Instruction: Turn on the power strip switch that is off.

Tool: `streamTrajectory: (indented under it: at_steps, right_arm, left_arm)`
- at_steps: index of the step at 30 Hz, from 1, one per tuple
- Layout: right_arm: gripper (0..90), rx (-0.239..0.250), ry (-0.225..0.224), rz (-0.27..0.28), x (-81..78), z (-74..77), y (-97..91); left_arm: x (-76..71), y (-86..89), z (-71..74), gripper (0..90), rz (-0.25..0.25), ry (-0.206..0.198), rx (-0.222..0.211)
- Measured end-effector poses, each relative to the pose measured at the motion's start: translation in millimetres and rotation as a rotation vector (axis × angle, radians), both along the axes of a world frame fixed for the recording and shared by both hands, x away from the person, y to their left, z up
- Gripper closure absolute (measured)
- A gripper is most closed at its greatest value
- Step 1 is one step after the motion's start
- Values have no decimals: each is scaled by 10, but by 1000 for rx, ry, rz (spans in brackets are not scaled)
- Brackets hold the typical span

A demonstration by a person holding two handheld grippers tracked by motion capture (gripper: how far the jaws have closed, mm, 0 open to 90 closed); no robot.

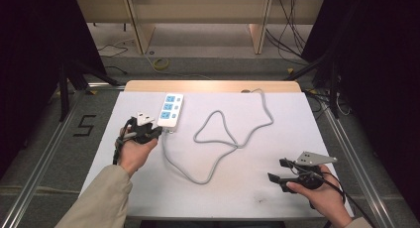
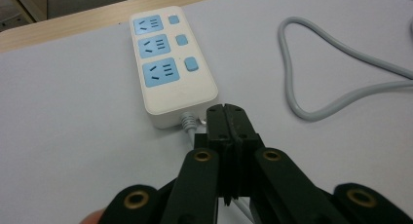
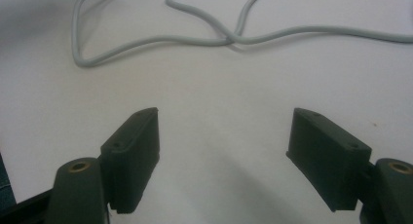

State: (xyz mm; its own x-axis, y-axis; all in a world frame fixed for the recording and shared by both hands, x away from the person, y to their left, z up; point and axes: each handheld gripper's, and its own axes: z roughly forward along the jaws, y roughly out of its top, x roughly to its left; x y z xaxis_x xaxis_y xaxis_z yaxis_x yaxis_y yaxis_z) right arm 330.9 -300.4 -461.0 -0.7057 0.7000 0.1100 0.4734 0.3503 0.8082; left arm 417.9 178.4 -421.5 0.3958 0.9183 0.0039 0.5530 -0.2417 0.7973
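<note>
Power strip (image 2: 168,70), white with blue sockets, laid at the table's (image 1: 257,188) far left, its grey cable (image 2: 189,121) pinched near the strip's end by the left tongs (image 2: 227,118), apparently for dragging; right tongs (image 3: 225,151) held spread, idle.

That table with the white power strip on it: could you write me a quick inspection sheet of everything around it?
Surface: white table, wooden strip along the far edge.
Job's things: white power strip with three blue sockets and three blue buttons, lying flat at the far left.
Clutter: nothing seen.
Grippers: left gripper jaws shut, tips by the strip's cord end, the cord passing under them; whether it is pinched cannot be told. Right gripper open, nothing between the jaws, over bare table.
Cables: the strip's grey cord loops across the middle and runs off the far edge.
Surroundings: grey floor, a yellow coil, loose black wires, wooden furniture legs.
</note>
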Motion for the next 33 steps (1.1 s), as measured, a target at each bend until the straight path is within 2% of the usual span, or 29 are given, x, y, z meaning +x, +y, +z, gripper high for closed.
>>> streamTrajectory:
  at_steps: [18, 27, 33]
  right_arm:
    - [275, -3, -4, -3, -48, 7, -19]
    - [274, 2, -7, -3, -47, 8, -25]
    - [275, 3, -5, -3, -55, 12, -16]
  left_arm:
    - [321, -66, 10, 899, 14, 47, 29]
    - [430, -92, 31, 899, 20, 67, 43]
    - [485, -118, 45, 899, 28, 83, 33]
